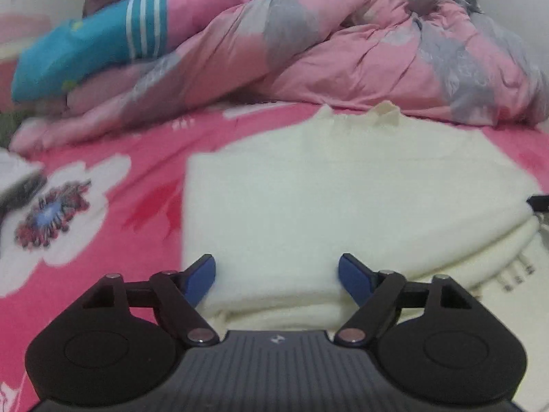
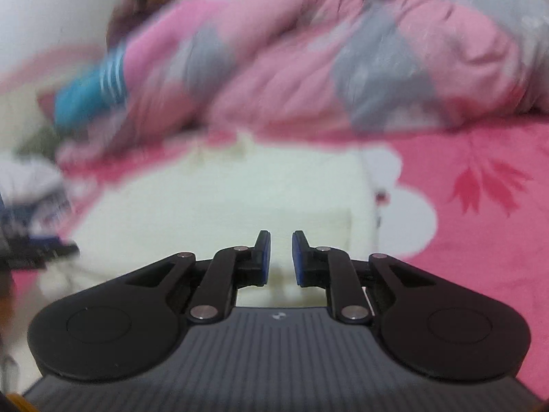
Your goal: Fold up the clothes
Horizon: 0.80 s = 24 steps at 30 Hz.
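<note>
Left fingers (image 1: 277, 279) spread wide, right fingers (image 2: 281, 257) narrowly apart, both empty; cream garment (image 1: 343, 199), pink floral bedsheet (image 1: 113, 240)

Lighting: soft, even indoor light; source not visible; shadows faint, no glare. Left wrist view: moderately sharp at centre, blue cloth (image 1: 89, 48) at upper left smeared. Right wrist view: heavy blur across the pink quilt (image 2: 291, 58) and cream garment (image 2: 240, 189). Both: fisheye bending, dark corners at frame edges.
</note>
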Available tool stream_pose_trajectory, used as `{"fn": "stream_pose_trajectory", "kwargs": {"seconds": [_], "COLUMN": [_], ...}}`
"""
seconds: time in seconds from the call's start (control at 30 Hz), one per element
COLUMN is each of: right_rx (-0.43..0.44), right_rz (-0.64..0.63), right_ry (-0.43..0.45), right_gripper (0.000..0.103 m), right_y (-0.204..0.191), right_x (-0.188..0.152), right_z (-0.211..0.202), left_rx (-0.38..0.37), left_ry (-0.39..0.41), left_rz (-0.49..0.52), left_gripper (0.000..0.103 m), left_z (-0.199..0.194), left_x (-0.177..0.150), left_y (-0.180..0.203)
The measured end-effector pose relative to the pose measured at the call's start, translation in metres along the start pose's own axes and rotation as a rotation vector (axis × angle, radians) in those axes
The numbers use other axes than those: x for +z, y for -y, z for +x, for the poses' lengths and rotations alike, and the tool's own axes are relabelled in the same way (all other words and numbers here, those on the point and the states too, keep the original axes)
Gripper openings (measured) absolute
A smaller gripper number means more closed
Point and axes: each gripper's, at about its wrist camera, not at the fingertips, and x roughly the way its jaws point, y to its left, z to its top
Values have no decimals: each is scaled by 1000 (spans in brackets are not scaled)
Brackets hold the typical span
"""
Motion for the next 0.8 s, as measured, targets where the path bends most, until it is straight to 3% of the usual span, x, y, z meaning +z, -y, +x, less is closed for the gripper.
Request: {"fn": "stream_pose_trajectory", "kwargs": {"seconds": [0.07, 0.13, 0.23, 0.33, 0.43, 0.57, 0.7, 0.8], "right_rx": [-27, -32, -2, -2, -49, -21, 59, 87], "right_rz": [-25, -8, -56, -70, -112, -84, -29, 1], "right_ry": [-25, -11, 32, -57, -75, -22, 32, 0], "right_gripper": [13, 15, 15, 16, 16, 17, 21, 23], "right_y": [-3, -12, -31, -41, -50, -58, -59, -67], "right_x": [-6, 4, 9, 2, -6, 2, -15, -42], "right_z": [11, -6, -25, 5, 15, -41, -103, -104], "left_rx": [9, -16, 8, 18, 40, 37, -8, -39], "left_ry": [1, 48, 16, -51, -31, 39, 39, 16], "left_rz": [27, 24, 94, 138, 139, 119, 79, 52], "left_gripper": [79, 80, 86, 92, 85, 87, 89, 89], "left_z": [-1, -16, -14, 8, -7, -57, -89, -96], "left_x": [-2, -2, -5, -15, -12, -13, -38, -64], "left_y": [5, 3, 16, 29, 30, 20, 20, 24]}}
